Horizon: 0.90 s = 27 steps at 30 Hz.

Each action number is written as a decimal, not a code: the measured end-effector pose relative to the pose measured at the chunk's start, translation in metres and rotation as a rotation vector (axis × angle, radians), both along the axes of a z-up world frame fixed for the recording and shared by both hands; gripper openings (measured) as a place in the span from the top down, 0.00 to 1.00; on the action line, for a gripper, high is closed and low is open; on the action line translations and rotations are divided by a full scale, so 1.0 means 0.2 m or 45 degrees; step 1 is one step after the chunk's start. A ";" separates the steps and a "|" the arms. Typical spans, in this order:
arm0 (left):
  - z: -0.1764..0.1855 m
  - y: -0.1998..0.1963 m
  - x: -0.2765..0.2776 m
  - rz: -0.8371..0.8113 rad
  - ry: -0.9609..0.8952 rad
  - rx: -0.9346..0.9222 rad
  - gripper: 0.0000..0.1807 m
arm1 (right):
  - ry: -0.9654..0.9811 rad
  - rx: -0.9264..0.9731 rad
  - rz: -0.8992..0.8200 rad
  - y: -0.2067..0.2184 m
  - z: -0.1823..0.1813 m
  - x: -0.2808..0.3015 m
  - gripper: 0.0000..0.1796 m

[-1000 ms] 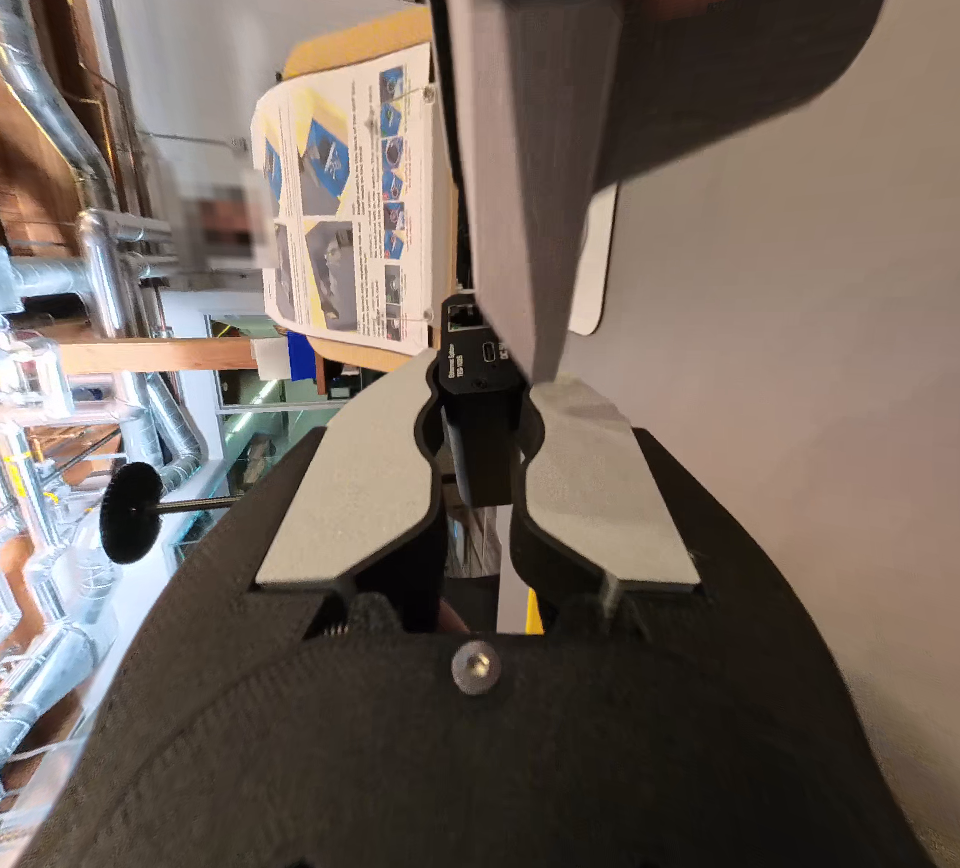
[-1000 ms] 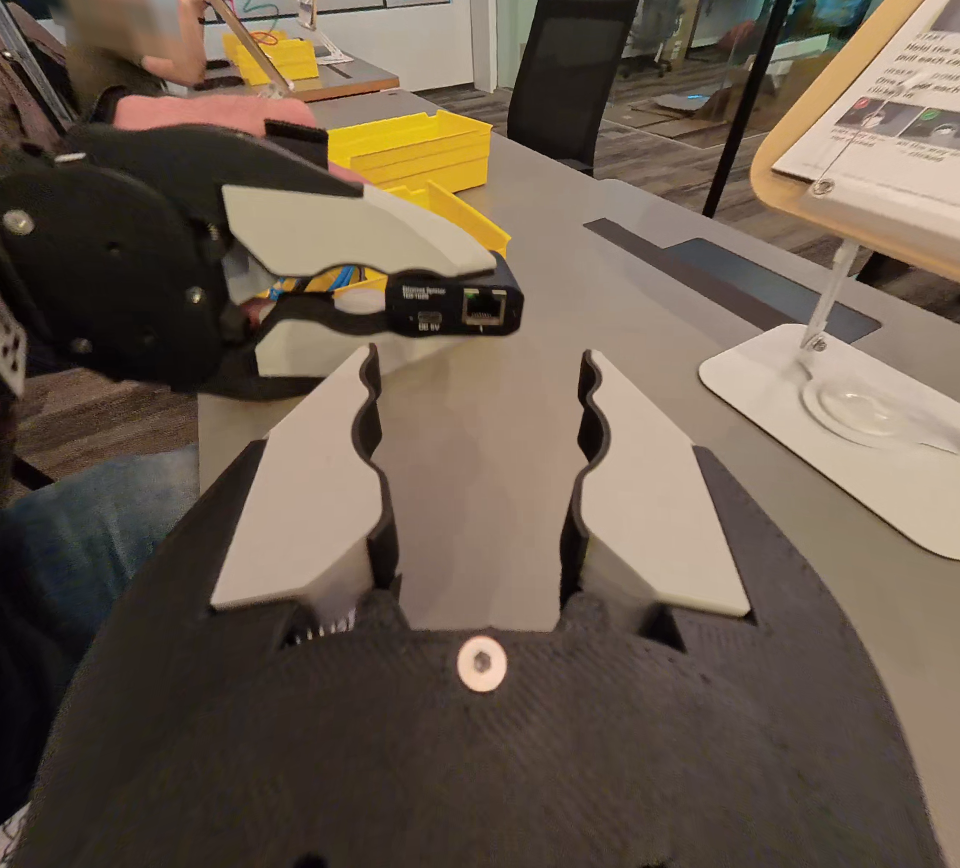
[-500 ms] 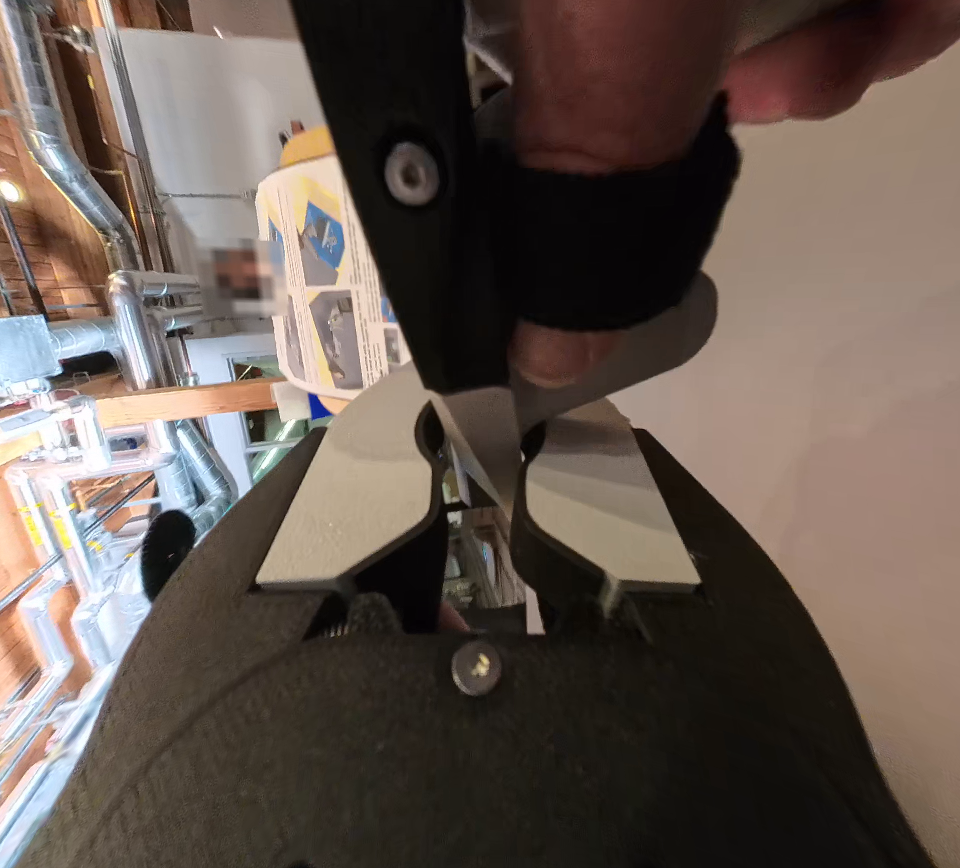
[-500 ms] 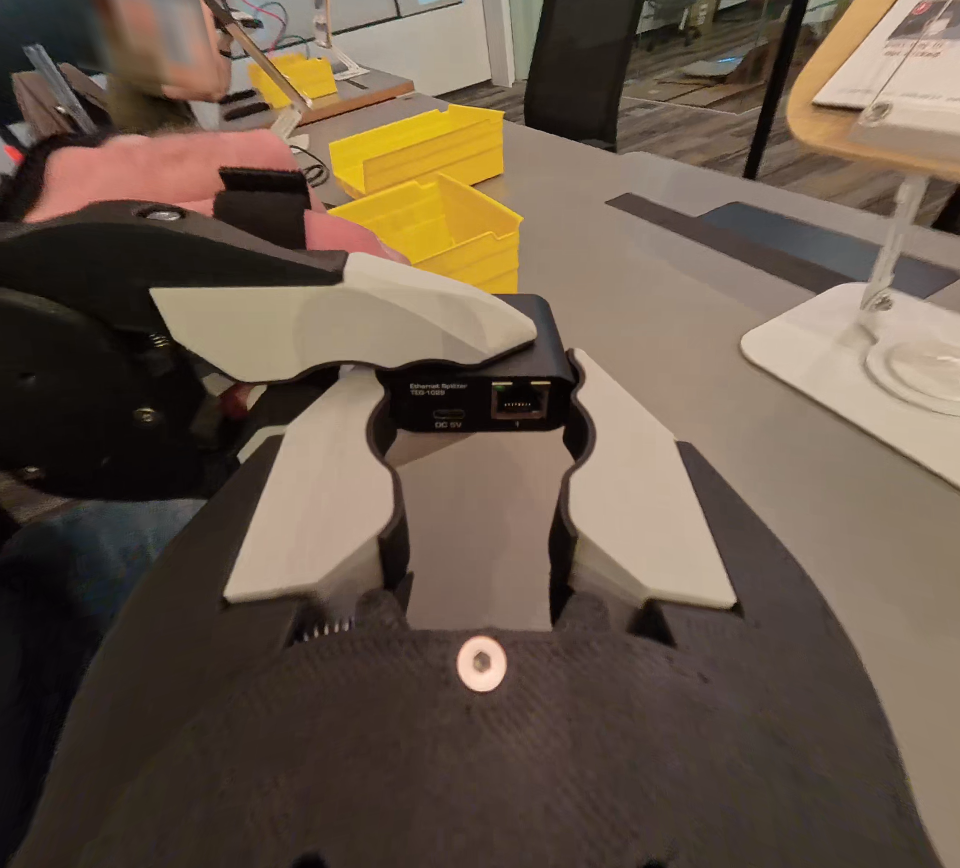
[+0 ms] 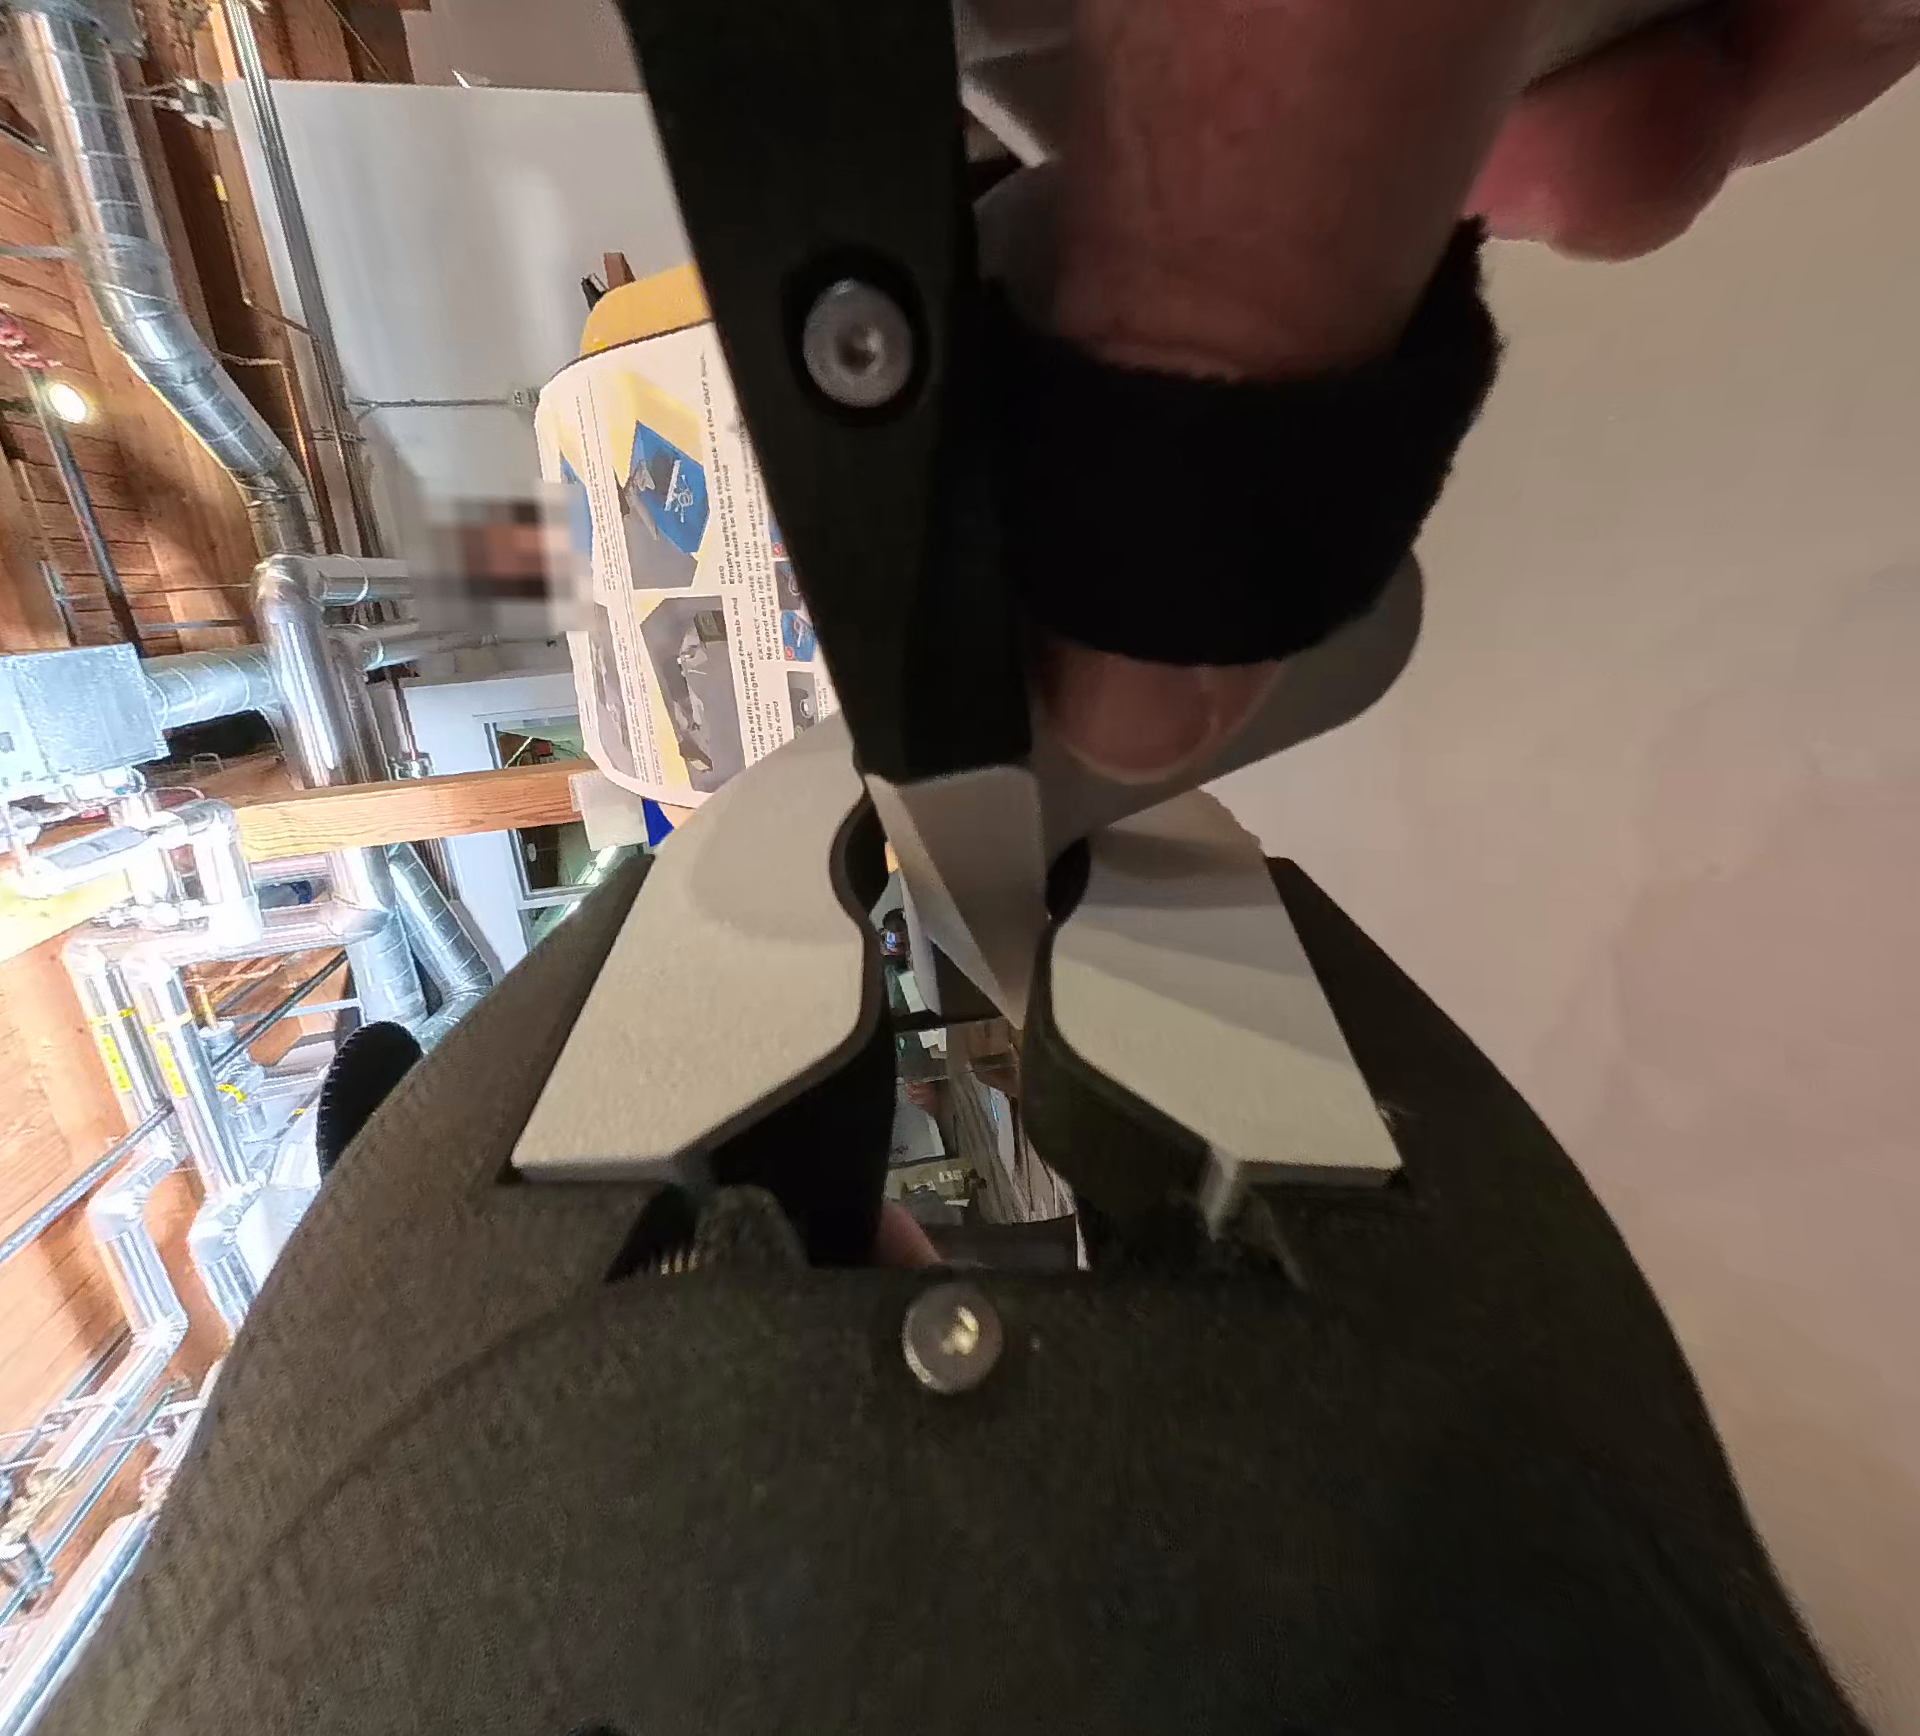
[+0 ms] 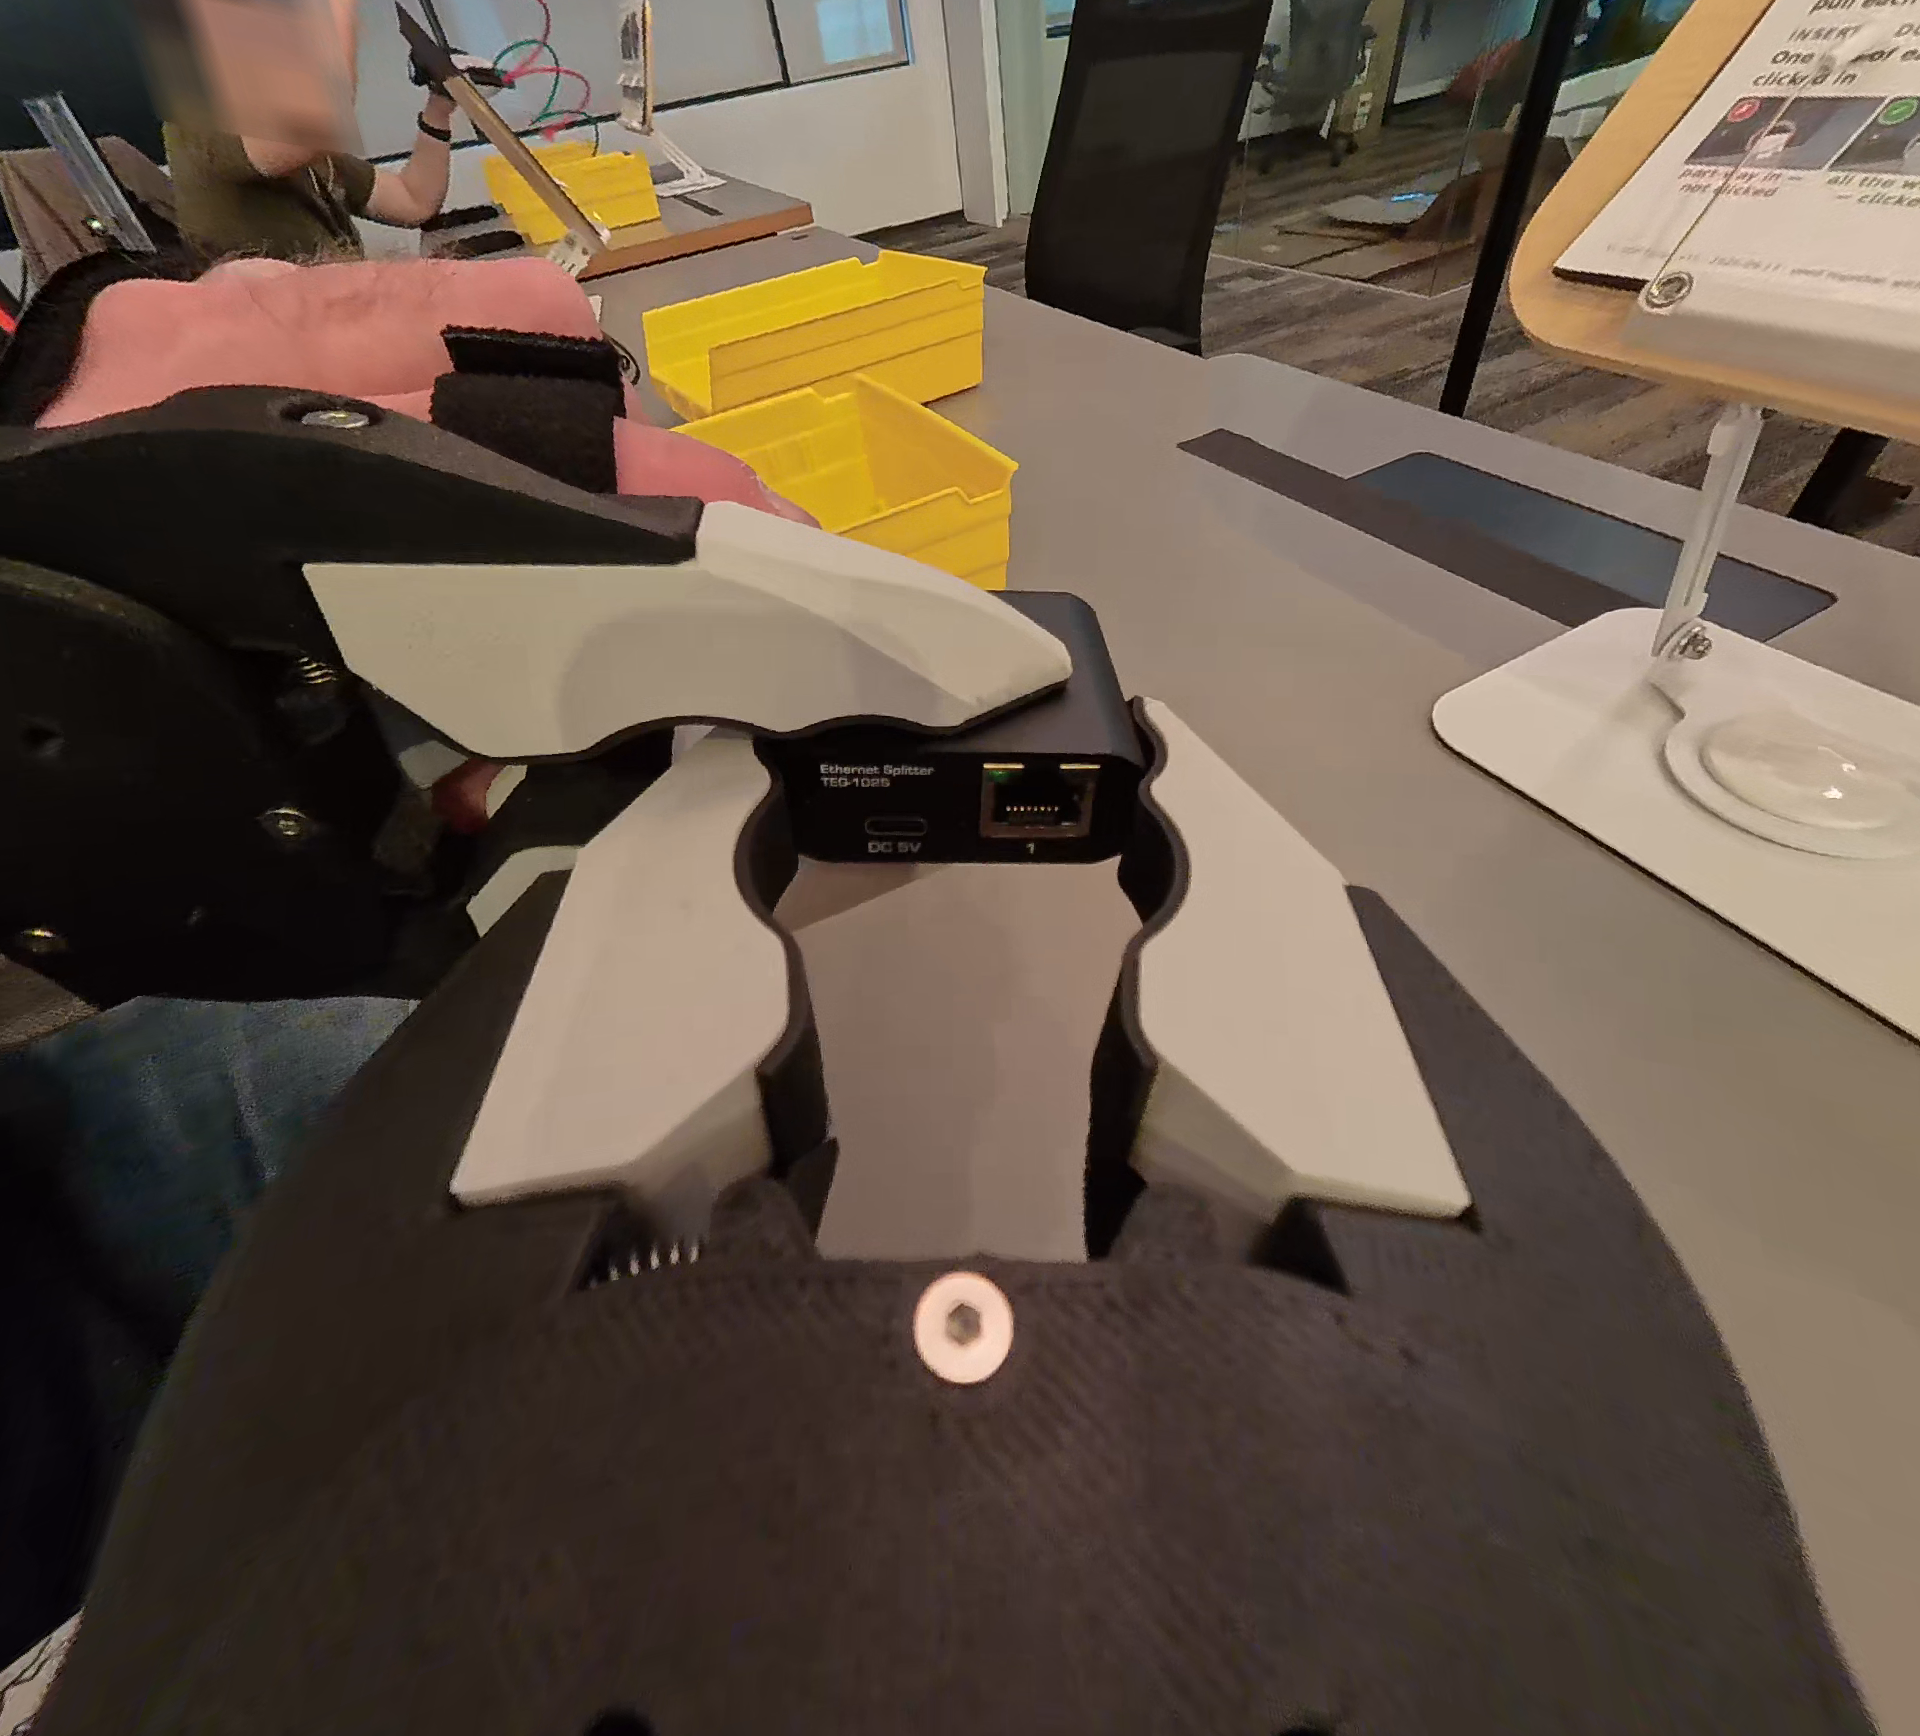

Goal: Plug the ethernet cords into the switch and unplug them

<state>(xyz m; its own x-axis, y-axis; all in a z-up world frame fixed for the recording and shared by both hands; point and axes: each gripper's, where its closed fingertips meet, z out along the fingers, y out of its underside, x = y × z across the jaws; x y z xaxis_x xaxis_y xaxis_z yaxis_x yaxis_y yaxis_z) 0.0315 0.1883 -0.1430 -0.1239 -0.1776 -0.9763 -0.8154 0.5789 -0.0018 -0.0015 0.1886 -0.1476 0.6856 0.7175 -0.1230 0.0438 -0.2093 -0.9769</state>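
At frame centre, the black switch [image 6: 961, 793] is clamped in the left gripper [image 6: 1039, 678] above the grey table [image 6: 1299, 699]. The right gripper [image 6: 961, 813] brackets its two sides, touching them. Yellow bins [image 6: 862, 460] sit behind, upper left.

I see a grey table [image 6: 1299, 699] running away from my right wrist camera. Toward its far left side sit two yellow bins [image 6: 883, 481], one just behind the other, both open-topped. Along the right edge lies a white base plate [image 6: 1538, 751] carrying a clear dome and a thin post that holds up a tilted instruction board [image 6: 1714, 159]. A dark inset strip [image 6: 1455, 512] crosses the far right part.
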 end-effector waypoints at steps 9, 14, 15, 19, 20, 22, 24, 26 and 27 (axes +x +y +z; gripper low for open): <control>0.09 -0.06 -0.09 -0.015 -0.102 -0.209 0.71 | 0.079 0.007 0.050 -0.02 0.03 0.09 0.66; 0.20 -0.02 -0.43 0.087 -0.195 -0.353 0.73 | 0.072 0.030 0.051 -0.06 0.03 0.18 0.66; 0.20 0.01 -0.54 0.147 -0.192 -0.382 0.73 | 0.083 0.030 0.058 -0.07 0.03 0.19 0.66; 0.18 0.09 -1.03 0.367 -0.149 -0.522 0.75 | 0.129 0.038 0.078 -0.11 0.02 0.23 0.66; 0.16 0.10 -1.15 0.421 -0.126 -0.547 0.76 | 0.126 0.042 0.076 -0.11 0.01 0.24 0.66; 0.13 0.10 -1.35 0.500 -0.098 -0.577 0.77 | 0.135 0.059 0.094 -0.13 0.01 0.26 0.66; 0.07 0.11 -1.52 0.586 -0.088 -0.621 0.78 | 0.152 0.070 0.104 -0.14 0.00 0.28 0.66; -0.01 0.11 -1.65 0.643 -0.066 -0.672 0.79 | 0.163 0.077 0.117 -0.15 -0.02 0.30 0.66; -0.07 0.10 -1.71 0.675 -0.046 -0.711 0.79 | 0.156 0.077 0.118 -0.16 -0.04 0.30 0.66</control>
<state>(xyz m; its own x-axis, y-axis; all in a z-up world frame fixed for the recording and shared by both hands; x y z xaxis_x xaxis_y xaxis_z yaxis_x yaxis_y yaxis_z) -0.3099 0.2089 -0.1577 0.1460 -0.6718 -0.7262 -0.9773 0.0158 -0.2111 0.0581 0.1568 -0.1546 0.5983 0.7858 -0.1567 -0.0603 -0.1508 -0.9867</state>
